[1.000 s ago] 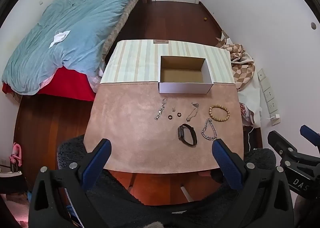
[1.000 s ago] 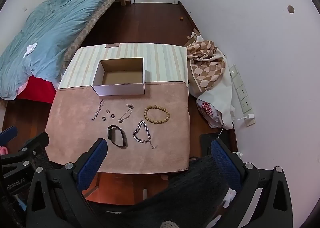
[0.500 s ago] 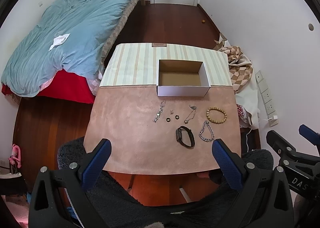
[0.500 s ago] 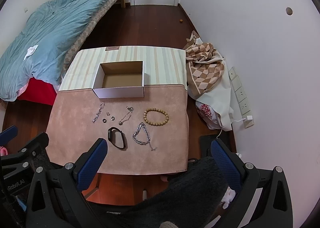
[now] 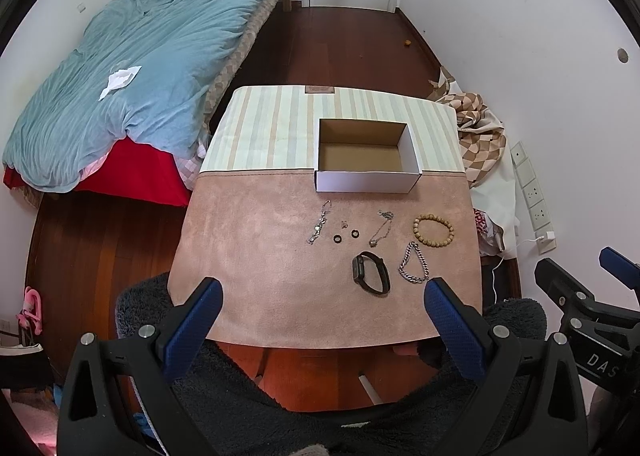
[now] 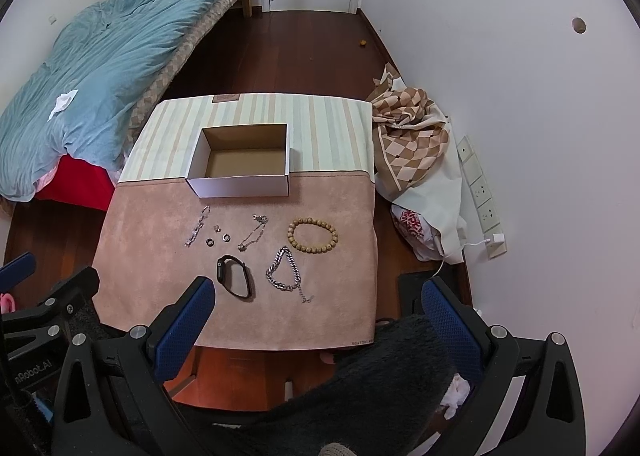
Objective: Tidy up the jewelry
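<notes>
1. From the left wrist I see my left tool (image 5: 320,302) spread wide with nothing between its blue pads, hanging above the near edge of the desk (image 5: 256,256). At the right border of that view the black frame of the other tool shows; the right wrist view shows the left one's frame at its own left border.
2. My right tool (image 6: 318,298) is likewise wide apart and holds nothing, also back from the near edge of the desk.
3. The right wrist view shows the silver chain bracelet (image 6: 285,271) whole, with its trailing clasp end; in the left wrist view my right-hand pad covers that tail.
4. The jewelry lies on the pink half of the desk, in front of the open white box (image 5: 366,161), which sits at the seam with the striped half and has a bare cardboard floor.
5. Back row, left to right: a thin silver chain (image 5: 320,221), two small dark rings (image 5: 345,236), a second thin chain (image 5: 382,227), a wooden bead bracelet (image 5: 433,229). Nearer to me, a black watch band (image 5: 371,272) lies beside the chain bracelet, apart from it.
6. Around: a bed with a blue duvet (image 5: 132,68) left of the desk, a checked cloth (image 6: 412,136) heaped against the right wall, and dark fleece (image 6: 360,388) filling the bottom of both views.
</notes>
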Demonstrator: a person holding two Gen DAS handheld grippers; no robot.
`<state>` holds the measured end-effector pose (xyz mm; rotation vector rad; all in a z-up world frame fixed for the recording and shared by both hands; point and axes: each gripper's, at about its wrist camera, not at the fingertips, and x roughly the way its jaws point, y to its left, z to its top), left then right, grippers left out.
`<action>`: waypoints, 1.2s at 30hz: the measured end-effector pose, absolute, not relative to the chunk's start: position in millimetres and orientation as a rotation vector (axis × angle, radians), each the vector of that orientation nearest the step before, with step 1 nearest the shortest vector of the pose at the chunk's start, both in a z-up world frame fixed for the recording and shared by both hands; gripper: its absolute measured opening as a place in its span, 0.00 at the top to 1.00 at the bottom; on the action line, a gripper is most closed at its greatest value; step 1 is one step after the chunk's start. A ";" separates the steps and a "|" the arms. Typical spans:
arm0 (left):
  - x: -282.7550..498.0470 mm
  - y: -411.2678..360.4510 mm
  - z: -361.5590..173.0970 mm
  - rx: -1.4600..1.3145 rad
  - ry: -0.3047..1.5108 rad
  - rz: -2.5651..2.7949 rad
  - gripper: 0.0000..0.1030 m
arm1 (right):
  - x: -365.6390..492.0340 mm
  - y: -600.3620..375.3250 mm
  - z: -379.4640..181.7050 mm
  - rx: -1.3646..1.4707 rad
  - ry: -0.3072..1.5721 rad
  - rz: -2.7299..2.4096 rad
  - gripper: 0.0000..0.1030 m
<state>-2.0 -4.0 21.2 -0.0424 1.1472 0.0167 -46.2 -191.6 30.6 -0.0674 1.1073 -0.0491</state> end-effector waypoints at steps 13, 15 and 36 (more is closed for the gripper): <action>-4.3 -0.2 21.4 -0.046 1.147 0.010 0.00 | -44.3 -192.7 33.6 -0.064 1.103 -0.045 0.00; -4.5 0.0 21.1 -0.046 1.147 0.008 0.00 | -43.9 -191.8 33.8 -0.063 1.102 -0.047 0.00; -4.5 -1.5 25.4 -0.051 1.137 0.005 0.00 | -43.7 -188.2 39.6 -0.066 1.091 -0.044 0.00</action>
